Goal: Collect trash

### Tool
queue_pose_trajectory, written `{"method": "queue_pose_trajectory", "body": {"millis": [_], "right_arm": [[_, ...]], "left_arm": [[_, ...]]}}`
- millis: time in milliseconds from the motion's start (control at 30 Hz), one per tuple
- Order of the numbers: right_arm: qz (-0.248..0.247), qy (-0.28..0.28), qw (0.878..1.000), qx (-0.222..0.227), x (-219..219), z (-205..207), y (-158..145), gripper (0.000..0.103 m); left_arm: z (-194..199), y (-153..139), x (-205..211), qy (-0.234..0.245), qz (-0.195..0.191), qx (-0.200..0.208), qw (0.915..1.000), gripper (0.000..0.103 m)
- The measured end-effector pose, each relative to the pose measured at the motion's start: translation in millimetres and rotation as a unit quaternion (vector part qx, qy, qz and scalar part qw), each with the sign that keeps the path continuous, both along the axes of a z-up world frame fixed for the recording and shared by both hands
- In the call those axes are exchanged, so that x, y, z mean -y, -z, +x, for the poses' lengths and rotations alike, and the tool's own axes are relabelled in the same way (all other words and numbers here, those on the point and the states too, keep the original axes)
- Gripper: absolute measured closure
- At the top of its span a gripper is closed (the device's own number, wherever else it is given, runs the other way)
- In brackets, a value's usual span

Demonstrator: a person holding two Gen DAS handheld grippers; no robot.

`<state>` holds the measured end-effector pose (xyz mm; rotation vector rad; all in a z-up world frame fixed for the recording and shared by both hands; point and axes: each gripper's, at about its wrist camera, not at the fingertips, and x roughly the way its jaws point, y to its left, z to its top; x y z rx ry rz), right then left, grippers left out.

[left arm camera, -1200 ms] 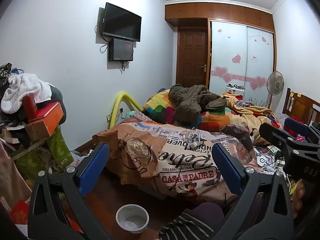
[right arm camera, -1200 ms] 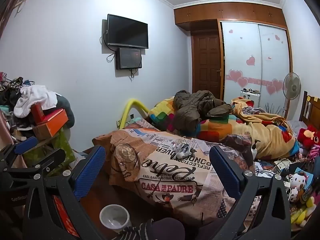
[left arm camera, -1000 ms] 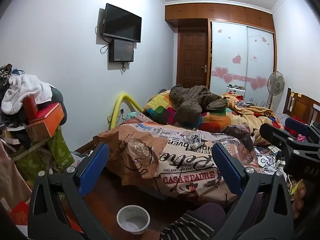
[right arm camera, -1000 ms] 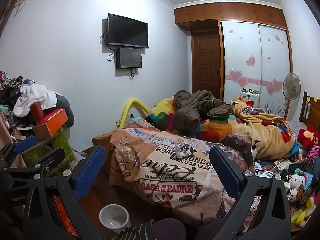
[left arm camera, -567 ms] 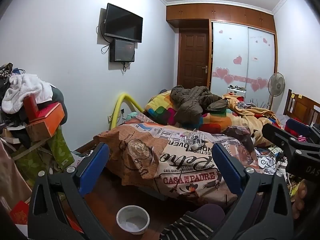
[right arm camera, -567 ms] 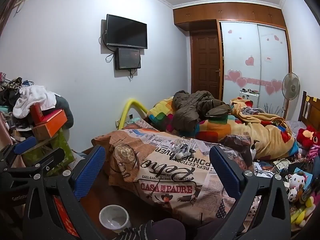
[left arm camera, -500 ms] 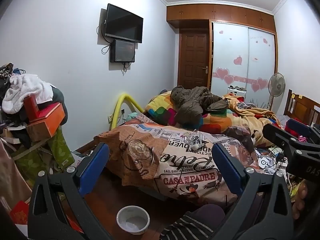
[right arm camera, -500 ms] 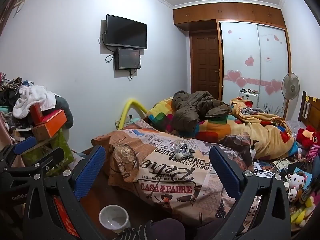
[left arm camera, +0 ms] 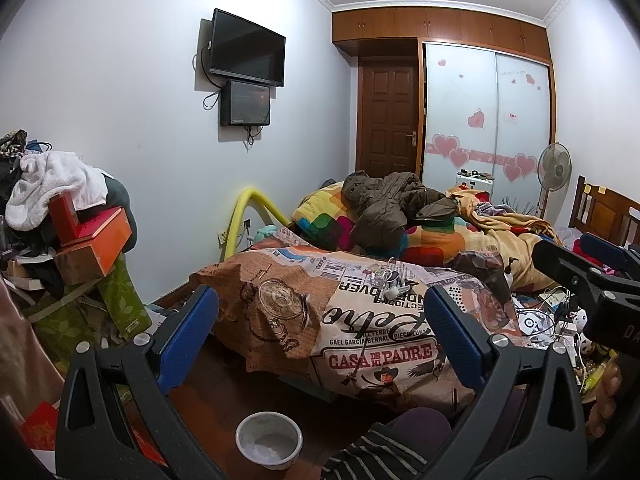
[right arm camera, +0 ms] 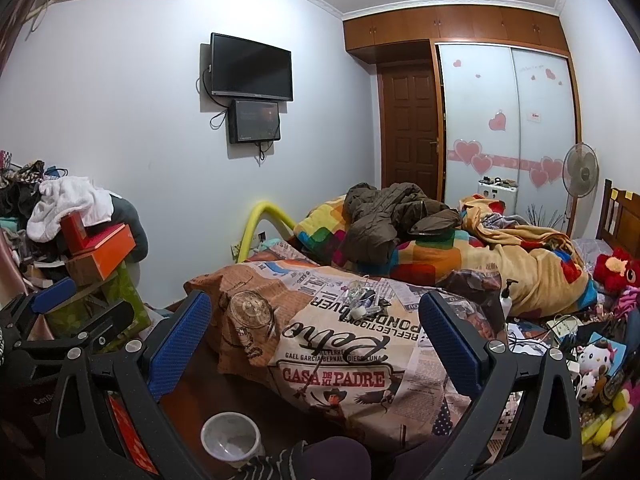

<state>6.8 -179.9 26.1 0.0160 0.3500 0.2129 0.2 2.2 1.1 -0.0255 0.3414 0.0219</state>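
You are holding both tools level over the floor, both spread wide with nothing between the pads: left hand-held gripper (left arm camera: 320, 334), right hand-held gripper (right arm camera: 314, 338). Nothing collected yet; this looks like the approach stage.

Nearest, just below and between the fingers of each: a white bin (left arm camera: 269, 445) on the dark floor, seen also from the right (right arm camera: 231, 440). It is standing upright, mouth open, seemingly with only pale residue inside. Probably the drop point, so be keeping it in frame.

Further ahead, straight between the fingers: a small litter pile (left arm camera: 386, 282) on the printed bedspread (left arm camera: 360, 340). It is looking like clear crinkled wrapper mixed with white and dark bits; single pieces too small to tell apart. Likely light and springy, so be coming down from above, pinching a wrapper edge, not scooping fabric.

Beyond the pile: a brown jacket (left arm camera: 388, 204) on coloured bedding. Not trash, by the look.
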Motion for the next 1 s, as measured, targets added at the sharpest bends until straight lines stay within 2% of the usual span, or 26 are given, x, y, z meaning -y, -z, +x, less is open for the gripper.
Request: {"method": "queue_pose_trajectory", "body": {"millis": [1000], "right_arm": [[0.004,0.003,1.0,-0.004,1.5,-2.9,3.7,0.0]], "left_arm": [[-2.0,-2.2,-1.3,0.0,-0.004,0.001,1.0,0.0]]}}
